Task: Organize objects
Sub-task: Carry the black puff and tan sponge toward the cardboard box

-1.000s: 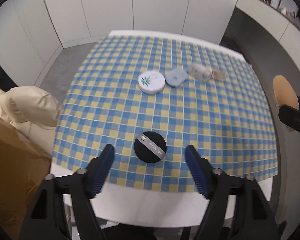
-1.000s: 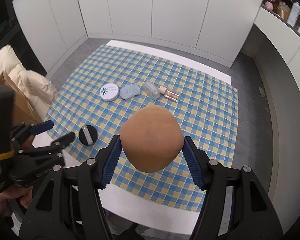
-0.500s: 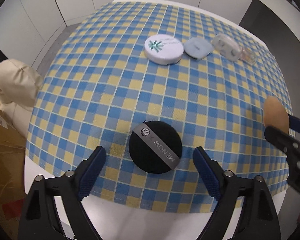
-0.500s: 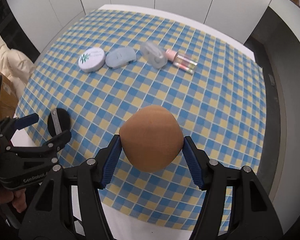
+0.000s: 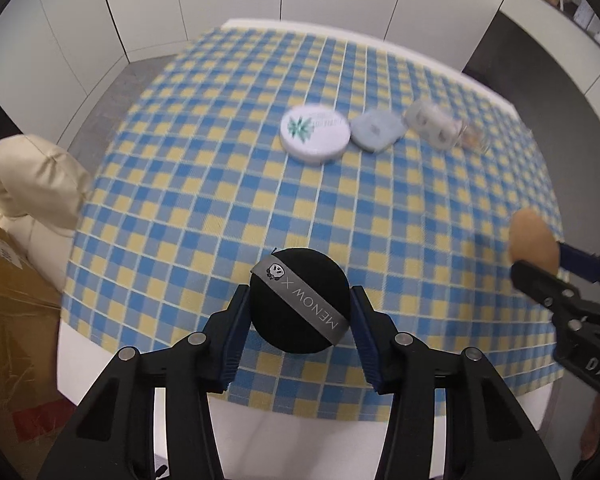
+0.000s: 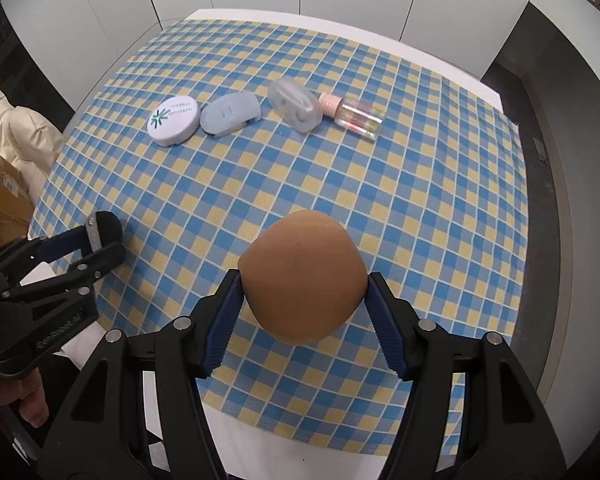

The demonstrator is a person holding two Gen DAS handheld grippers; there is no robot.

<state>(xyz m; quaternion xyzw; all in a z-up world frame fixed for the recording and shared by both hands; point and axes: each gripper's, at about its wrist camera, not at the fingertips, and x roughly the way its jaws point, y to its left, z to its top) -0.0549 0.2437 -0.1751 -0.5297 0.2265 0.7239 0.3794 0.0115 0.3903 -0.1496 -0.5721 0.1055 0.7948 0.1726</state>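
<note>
The left gripper has just been closing its jaws, and the blue pads now press on both sides of a round black powder puff with a grey ribbon printed MENOW. The puff sits low in the middle of the left wrist view, near the front edge of the blue-and-yellow checked tablecloth; I cannot tell if it is lifted off the cloth.

The right gripper pinches a tan, egg-shaped makeup sponge between its pads, low centre in the right wrist view, above the cloth near the front edge.

Across the upper middle of the right wrist view lies a row, left to right: a round white compact with a green leaf mark, a pale blue case, a clear oval case and a small clear bottle with a pink cap lying on its side. The compact and blue case touch; the clear case and bottle lie just beside each other.

At the left edge of the left wrist view are a cream padded jacket and a brown cardboard box.
</note>
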